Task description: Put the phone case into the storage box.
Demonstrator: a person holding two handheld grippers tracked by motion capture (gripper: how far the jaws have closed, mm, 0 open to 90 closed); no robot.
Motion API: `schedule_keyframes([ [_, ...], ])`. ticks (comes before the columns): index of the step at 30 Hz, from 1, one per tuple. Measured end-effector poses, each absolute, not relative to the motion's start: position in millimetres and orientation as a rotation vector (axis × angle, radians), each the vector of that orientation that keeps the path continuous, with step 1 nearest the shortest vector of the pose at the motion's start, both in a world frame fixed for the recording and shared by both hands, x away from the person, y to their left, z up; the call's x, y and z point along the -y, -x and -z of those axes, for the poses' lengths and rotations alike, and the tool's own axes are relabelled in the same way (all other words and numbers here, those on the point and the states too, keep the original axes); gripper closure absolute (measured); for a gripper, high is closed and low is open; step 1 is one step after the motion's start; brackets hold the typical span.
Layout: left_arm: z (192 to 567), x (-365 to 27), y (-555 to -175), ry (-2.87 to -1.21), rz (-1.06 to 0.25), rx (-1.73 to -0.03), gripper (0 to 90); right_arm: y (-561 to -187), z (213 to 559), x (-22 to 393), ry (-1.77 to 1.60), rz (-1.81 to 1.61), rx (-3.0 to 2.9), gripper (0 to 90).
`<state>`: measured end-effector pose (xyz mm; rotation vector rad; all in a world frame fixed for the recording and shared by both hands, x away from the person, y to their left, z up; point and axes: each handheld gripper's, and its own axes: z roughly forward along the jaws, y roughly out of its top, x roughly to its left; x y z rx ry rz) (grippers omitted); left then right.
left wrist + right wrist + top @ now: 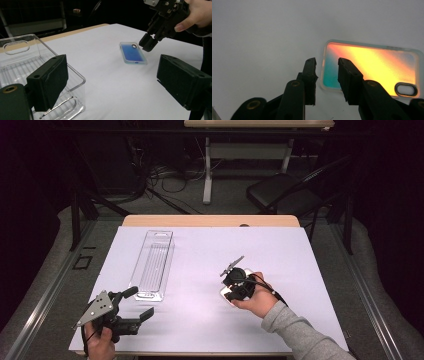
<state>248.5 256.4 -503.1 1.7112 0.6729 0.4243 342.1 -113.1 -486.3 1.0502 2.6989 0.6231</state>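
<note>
A phone case [372, 65] with an iridescent back lies flat on the white table cover; it looks blue [132, 53] in the left gripper view. My right gripper [327, 65] points down over one short end of it, jaws a narrow gap apart. One jaw is outside that edge, the other above the case, and neither pad presses on it. In the high view the right gripper [235, 287] and the hand cover most of the case [223, 293]. My left gripper [139, 303] rests at the front left, open and empty [112, 72].
A clear plastic tray [152, 265] lies lengthwise on the left half of the table, its near end just beside my left gripper's jaw [45, 43]. The white cover [210, 250] spans the tabletop. Beyond the far edge stand a black chair [280, 190] and cables.
</note>
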Motion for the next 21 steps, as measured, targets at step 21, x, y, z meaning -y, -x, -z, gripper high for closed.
schedule_keyframes([
  [21, 503.5, -257.0, -248.7, -1.715, -0.422, -0.676, 10.5, -349.3, 503.6, 108.0, -1.256, -0.517, -2.731, 68.7],
])
